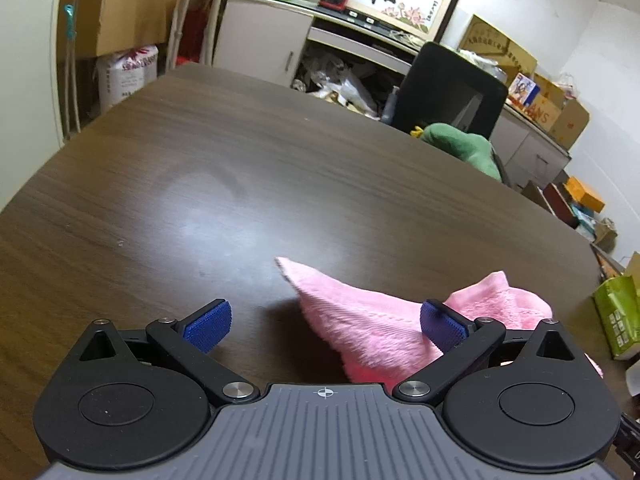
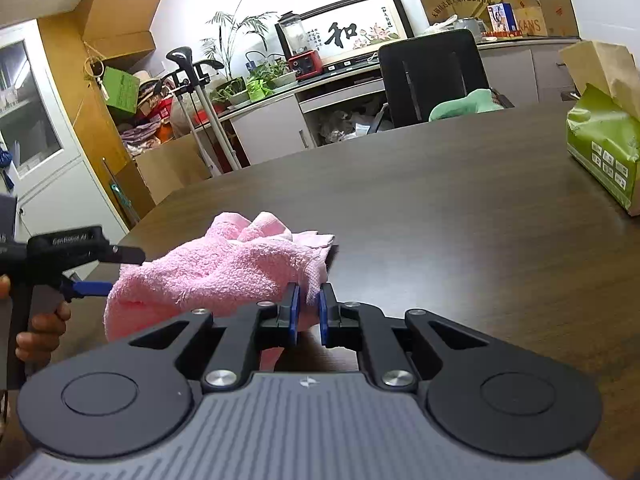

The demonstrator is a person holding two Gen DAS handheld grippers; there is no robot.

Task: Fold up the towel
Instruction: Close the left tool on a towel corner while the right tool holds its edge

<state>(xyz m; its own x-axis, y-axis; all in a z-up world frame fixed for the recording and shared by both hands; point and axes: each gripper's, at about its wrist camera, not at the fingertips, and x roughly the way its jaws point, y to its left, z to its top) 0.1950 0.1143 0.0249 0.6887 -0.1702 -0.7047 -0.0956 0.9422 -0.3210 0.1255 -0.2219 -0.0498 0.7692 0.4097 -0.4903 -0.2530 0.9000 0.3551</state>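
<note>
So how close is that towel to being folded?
Hardly started. The pink towel lies bunched on the table, no neat fold showing. The right tool pinches one edge; the left tool is open beside it, holding nothing. Spreading and folding remain.

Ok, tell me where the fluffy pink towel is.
The fluffy pink towel lies bunched on the dark wooden table, pinched at one edge by the right gripper, with the open left gripper beside it.

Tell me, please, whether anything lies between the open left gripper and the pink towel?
Nothing visible does. The left gripper stands open right at the towel, with only bare table beneath. The right gripper pinches the towel's other end.
</note>
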